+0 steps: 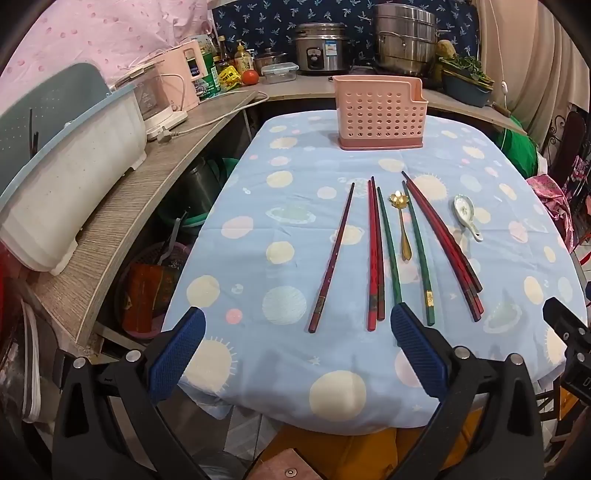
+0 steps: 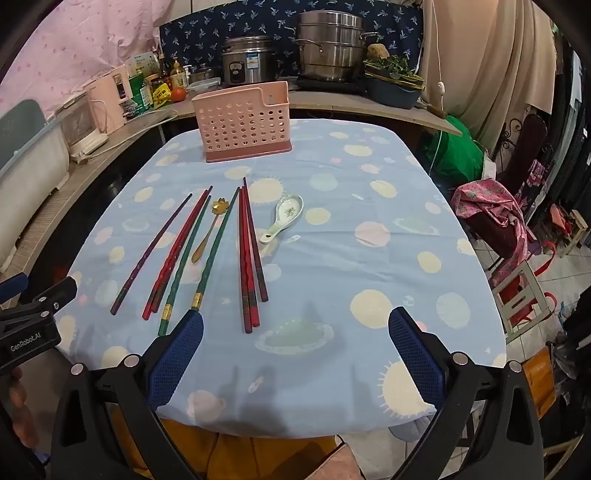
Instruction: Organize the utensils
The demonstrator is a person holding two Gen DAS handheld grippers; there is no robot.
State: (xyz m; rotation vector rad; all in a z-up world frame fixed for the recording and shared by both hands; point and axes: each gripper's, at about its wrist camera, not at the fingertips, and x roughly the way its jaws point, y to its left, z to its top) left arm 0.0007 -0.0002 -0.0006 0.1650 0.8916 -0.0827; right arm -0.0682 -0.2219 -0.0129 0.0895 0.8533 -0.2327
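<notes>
We are in a lived-in home kitchen. Behind the table with its planet-print cloth (image 1: 280, 221) we see a wooden counter (image 1: 155, 177) carrying a rice cooker (image 1: 322, 48), a stacked steel steamer pot (image 1: 404, 38), sauce bottles (image 1: 242, 57), a tomato (image 1: 250, 76) and a tub of greens (image 2: 393, 79), with patterned fabric (image 2: 207, 33) covering the walls.

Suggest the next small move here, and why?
Probably lower the right gripper onto the red chopsticks just ahead of it. Both grippers are open and empty, every utensil lies flat on the tablecloth, and the pink holder at the far end looks empty.
</notes>
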